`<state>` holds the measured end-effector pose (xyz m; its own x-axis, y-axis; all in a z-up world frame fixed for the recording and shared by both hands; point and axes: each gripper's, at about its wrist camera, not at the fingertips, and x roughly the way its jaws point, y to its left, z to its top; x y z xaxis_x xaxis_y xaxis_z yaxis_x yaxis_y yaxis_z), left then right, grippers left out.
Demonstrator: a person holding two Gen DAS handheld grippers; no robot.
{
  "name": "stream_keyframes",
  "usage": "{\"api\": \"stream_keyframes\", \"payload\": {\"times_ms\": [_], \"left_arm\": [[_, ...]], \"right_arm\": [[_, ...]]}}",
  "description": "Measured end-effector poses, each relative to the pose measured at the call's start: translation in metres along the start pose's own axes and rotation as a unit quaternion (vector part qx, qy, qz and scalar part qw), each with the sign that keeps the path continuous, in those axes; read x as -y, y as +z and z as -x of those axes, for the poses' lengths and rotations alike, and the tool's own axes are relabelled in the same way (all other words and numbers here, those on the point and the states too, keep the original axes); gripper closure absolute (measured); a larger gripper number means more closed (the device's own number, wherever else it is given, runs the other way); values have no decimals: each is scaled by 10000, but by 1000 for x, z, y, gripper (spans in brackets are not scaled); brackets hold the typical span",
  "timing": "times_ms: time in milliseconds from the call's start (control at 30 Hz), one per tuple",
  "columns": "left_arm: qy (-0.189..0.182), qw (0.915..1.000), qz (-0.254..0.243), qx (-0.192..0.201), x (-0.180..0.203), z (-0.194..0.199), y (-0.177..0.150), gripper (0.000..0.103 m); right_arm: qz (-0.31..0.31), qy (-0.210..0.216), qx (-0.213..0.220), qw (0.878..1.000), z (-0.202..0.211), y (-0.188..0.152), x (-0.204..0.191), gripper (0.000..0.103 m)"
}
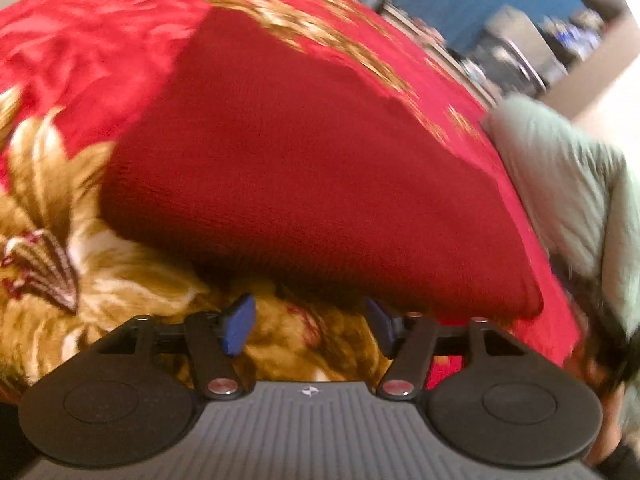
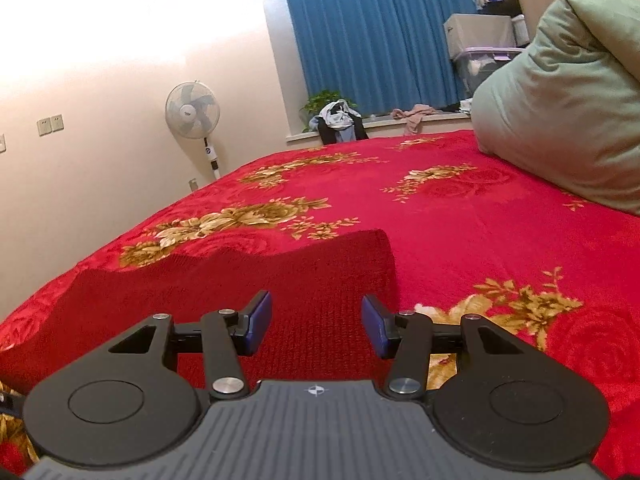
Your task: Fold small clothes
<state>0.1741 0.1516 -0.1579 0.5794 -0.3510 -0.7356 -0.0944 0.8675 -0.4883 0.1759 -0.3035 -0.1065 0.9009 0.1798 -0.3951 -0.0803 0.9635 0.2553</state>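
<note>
This is a bedroom in a home. A bed point(image 2: 460, 216) under a red blanket with gold flowers fills the lower half of the right wrist view, with a green pillow point(image 2: 560, 96) at the right edge. Blue curtains point(image 2: 372, 28) hang at top centre, a standing fan point(image 2: 193, 110) stands at the left wall, and clothes point(image 2: 340, 120) lie heaped on the sill.

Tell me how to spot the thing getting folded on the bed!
Find the big red blanket with golden flowers covering the bed. Near its front edge, just ahead of both claws, lies a dark red knitted garment, folded flat. It is plain and ribbed, with no flowers, and darker than the blanket under it.
</note>
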Motion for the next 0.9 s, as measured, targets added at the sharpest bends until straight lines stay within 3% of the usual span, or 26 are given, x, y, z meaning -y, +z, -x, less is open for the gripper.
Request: {"api": "stream_keyframes", "payload": {"times_ms": [33, 100, 333, 467, 667, 833, 900], "left_arm": [[-12, 9997, 224, 59, -7, 1, 3, 19], [5, 9975, 688, 143, -20, 2, 9, 14], [-321, 9797, 1957, 298, -57, -3, 30, 14], [-290, 9724, 2274, 427, -60, -9, 32, 15], [41, 9609, 2629, 864, -53, -5, 26, 24], [326, 9475, 2982, 1105, -50, 6, 20, 49], [321, 9401, 3170, 1215, -52, 12, 17, 51]], "right_arm": [[35, -1, -5, 10000, 0, 0, -1, 51], [75, -12, -15, 10000, -1, -1, -2, 51], [5, -42, -25, 10000, -2, -1, 2, 51], [-19, -64, -37, 10000, -1, -1, 2, 51], [1, -86, -44, 10000, -2, -2, 1, 51], [-44, -107, -32, 9999, -2, -1, 3, 51], [-51, -109, -32, 9999, -2, -1, 4, 51]]}}
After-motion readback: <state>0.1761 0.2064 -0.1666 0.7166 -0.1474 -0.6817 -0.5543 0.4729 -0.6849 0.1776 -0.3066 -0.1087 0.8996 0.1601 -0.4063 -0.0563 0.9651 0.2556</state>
